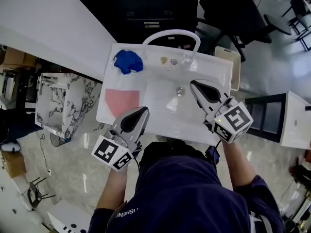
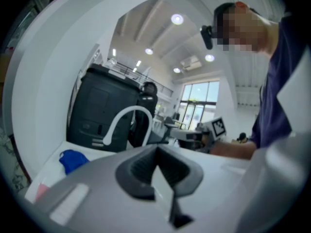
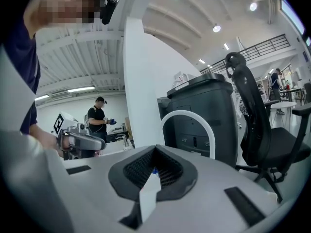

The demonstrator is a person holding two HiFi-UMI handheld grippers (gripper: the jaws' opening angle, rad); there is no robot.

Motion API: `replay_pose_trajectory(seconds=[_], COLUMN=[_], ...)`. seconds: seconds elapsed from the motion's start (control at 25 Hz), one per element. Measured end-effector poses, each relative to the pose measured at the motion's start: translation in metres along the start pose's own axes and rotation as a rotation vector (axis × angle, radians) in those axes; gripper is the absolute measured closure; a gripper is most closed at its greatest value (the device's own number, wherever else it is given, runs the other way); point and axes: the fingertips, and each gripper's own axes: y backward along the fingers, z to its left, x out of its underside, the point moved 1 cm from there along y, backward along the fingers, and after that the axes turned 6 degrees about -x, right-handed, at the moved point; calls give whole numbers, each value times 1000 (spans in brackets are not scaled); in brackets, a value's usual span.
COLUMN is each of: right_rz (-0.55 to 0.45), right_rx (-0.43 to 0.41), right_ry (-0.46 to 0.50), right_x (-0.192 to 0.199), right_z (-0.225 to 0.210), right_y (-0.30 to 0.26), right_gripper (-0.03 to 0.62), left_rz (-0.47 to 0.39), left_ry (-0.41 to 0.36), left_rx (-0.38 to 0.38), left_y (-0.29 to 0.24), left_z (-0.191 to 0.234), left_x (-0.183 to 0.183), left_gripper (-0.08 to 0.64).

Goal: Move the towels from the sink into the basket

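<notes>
A crumpled blue towel (image 1: 129, 61) lies at the back left of the white sink (image 1: 214, 64). A flat pink towel (image 1: 121, 101) lies in front of it, near the sink's left front. My left gripper (image 1: 145, 110) hovers over the front edge just right of the pink towel, its jaws closed and empty. My right gripper (image 1: 193, 83) is over the sink's right side near the drain (image 1: 180, 91), also shut with nothing in it. In the left gripper view the blue towel (image 2: 73, 160) shows at lower left, beyond the closed left gripper (image 2: 156, 149).
A marble-patterned basket (image 1: 63, 106) stands on the floor left of the sink. A white arched faucet (image 1: 170, 33) rises at the back rim. A black office chair (image 1: 233, 8) and a dark shelf (image 1: 267, 115) stand to the right. A second person stands far off (image 3: 99, 115).
</notes>
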Motion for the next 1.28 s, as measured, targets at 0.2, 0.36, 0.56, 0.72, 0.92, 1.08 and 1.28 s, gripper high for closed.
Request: replay_pose_trajectory(seconds=[0.2,0.36,0.56,0.72,0.92,1.08,1.28], right_rz=[-5,7,24,40,88,116,150], right_rx=[-21,-18,6,29,43,47,45], right_ry=[-6,-7,-6,-2,-13,-28,-39], right_x=[1,5,9,12,26,38,55], right_z=[2,1,5,11,24,30,35], right_y=[-2,-10,-30,-60,-108,-144,-184], right_gripper=[584,584,584,584,584,583,583], left_rz=[7,14,25,38,50,62,73], left_ry=[-10,-9,1,-1,21,34,46], left_rx=[-2,10,47,86,101,100,92], left_y=[-3,-4,-3,0,11,18,26], left_z=[-8,-3,16,43,90,126,160], left_x=[1,3,6,9,9,11,14], left_gripper=[558,557,557,557,557,557,557])
